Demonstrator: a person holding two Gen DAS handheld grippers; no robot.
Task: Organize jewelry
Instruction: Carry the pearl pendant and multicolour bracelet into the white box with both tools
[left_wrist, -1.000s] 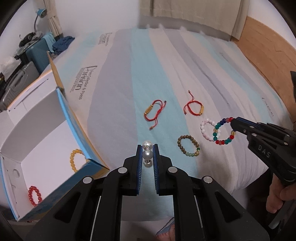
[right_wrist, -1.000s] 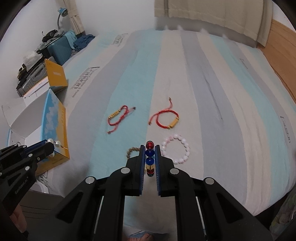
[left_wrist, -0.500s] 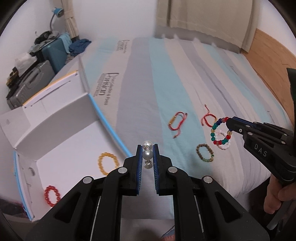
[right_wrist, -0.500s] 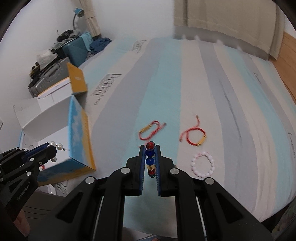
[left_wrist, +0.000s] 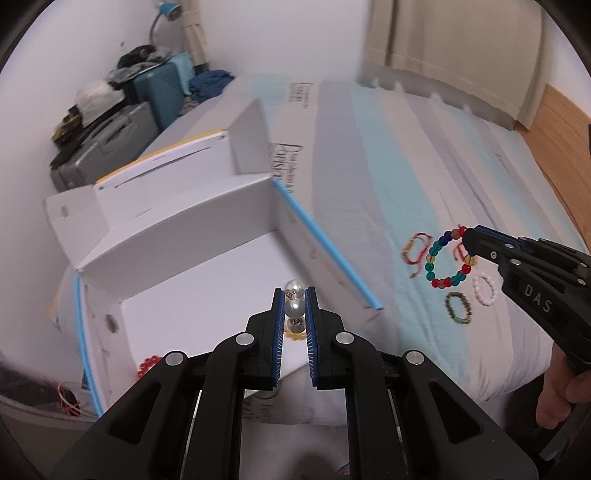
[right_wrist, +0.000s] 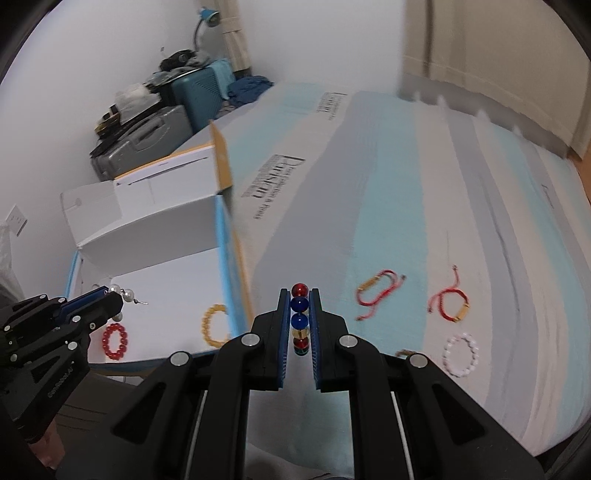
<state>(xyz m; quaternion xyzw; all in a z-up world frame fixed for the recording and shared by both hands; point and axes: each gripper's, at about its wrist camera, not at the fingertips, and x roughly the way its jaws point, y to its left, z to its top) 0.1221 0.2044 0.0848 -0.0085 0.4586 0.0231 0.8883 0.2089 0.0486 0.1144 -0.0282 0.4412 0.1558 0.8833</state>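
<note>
My left gripper (left_wrist: 294, 306) is shut on a pearl bracelet (left_wrist: 294, 307) and holds it over the open white box (left_wrist: 192, 280); it shows too in the right wrist view (right_wrist: 110, 297). My right gripper (right_wrist: 299, 314) is shut on a multicoloured bead bracelet (right_wrist: 299, 304), which hangs as a ring in the left wrist view (left_wrist: 445, 258), above the bed just right of the box. A yellow bracelet (right_wrist: 216, 328) and a red bead bracelet (right_wrist: 115, 341) lie in the box.
On the striped bed (right_wrist: 388, 206) lie two red cord bracelets (right_wrist: 376, 291) (right_wrist: 448, 301), a white bead bracelet (right_wrist: 461, 354) and a brown-green bead bracelet (left_wrist: 458, 307). Suitcases (right_wrist: 159, 140) and clutter stand by the wall at back left.
Both grippers have swung left with their bracelets. The left one has come from above the bed to over the box; the right one has come up beside the box.
</note>
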